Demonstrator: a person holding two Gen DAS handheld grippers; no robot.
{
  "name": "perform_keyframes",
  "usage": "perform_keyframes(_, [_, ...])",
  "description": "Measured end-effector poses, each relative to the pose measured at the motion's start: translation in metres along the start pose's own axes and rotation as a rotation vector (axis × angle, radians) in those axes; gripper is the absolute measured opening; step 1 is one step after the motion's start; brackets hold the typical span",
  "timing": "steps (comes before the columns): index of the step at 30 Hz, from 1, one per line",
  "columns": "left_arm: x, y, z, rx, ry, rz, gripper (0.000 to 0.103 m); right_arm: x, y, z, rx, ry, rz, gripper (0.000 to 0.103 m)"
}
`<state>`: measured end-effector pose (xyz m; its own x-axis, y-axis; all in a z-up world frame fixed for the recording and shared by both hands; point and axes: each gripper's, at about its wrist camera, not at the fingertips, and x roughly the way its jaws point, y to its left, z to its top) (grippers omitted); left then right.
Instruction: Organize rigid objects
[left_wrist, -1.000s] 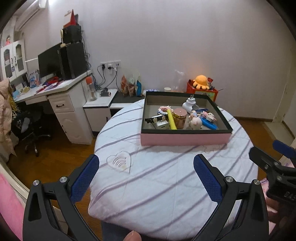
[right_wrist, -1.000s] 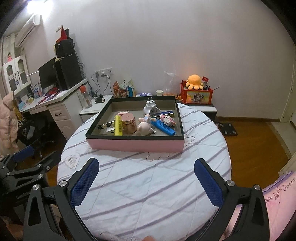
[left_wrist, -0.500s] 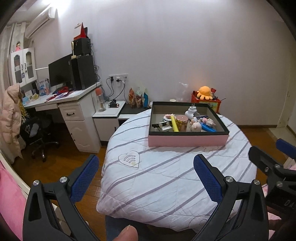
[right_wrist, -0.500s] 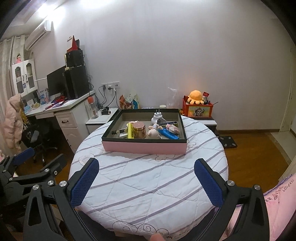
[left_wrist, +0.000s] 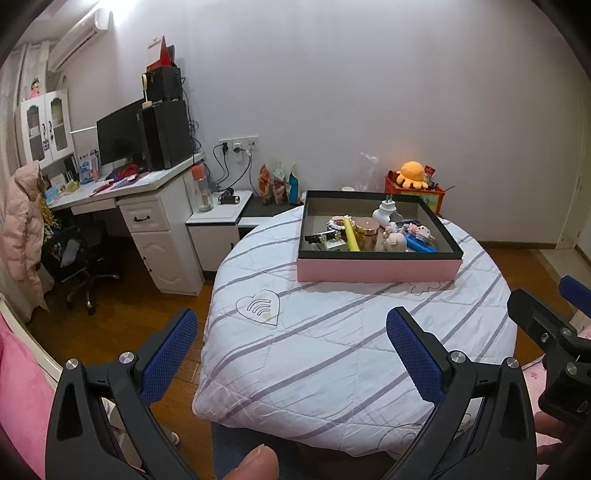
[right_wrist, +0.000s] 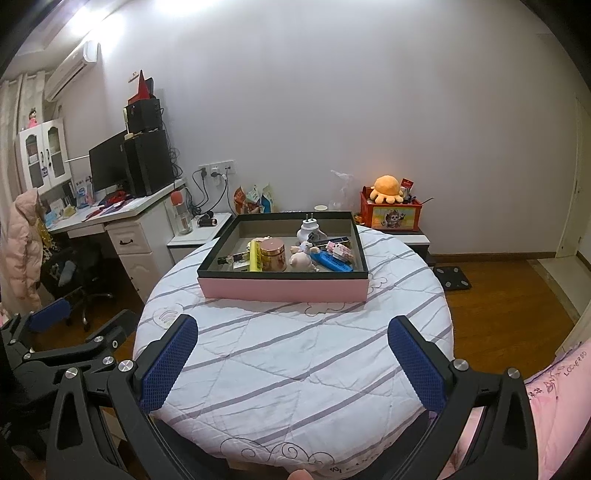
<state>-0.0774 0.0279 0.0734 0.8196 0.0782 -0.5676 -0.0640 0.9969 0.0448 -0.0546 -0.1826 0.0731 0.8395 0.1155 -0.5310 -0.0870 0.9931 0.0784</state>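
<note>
A pink box with a black rim (left_wrist: 378, 268) (right_wrist: 282, 288) sits on the far half of a round table. Inside it lie a yellow bar (left_wrist: 351, 236) (right_wrist: 255, 256), a copper-lidded jar (left_wrist: 366, 232) (right_wrist: 273, 254), a pig figurine (left_wrist: 395, 242) (right_wrist: 300, 260), a blue item (left_wrist: 419, 244) (right_wrist: 332, 261) and a white plug (left_wrist: 385, 211) (right_wrist: 309, 230). My left gripper (left_wrist: 291, 349) is open and empty, well back from the table's near left edge. Level with it, my right gripper (right_wrist: 293, 349) hangs open and empty over the near edge.
The table wears a white quilted cover with grey stripes (left_wrist: 332, 332) (right_wrist: 295, 354). A white desk (left_wrist: 147, 206) with monitor and office chair (left_wrist: 79, 258) stands left. A red box with an orange plush (right_wrist: 389, 210) sits behind. Wooden floor (right_wrist: 498, 288) lies right.
Both grippers have pulled back from the table; the box and table look smaller and farther. The jaws stayed open and empty.
</note>
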Motion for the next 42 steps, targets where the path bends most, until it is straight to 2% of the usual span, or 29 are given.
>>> perform_keyframes(7, [0.003, -0.004, 0.001, 0.005, 0.034, -0.027, 0.103, -0.002, -0.003, 0.000, 0.008, -0.003, 0.005, 0.103])
perform_keyframes(24, [-0.001, -0.009, 0.002, 0.018, 0.026, -0.046, 0.103, -0.003, -0.013, 0.002, 0.028, -0.003, -0.005, 0.103])
perform_keyframes(42, [-0.004, -0.011, 0.003, 0.026, 0.019, -0.035, 0.103, -0.003, -0.013, 0.003, 0.029, -0.008, -0.011, 0.103])
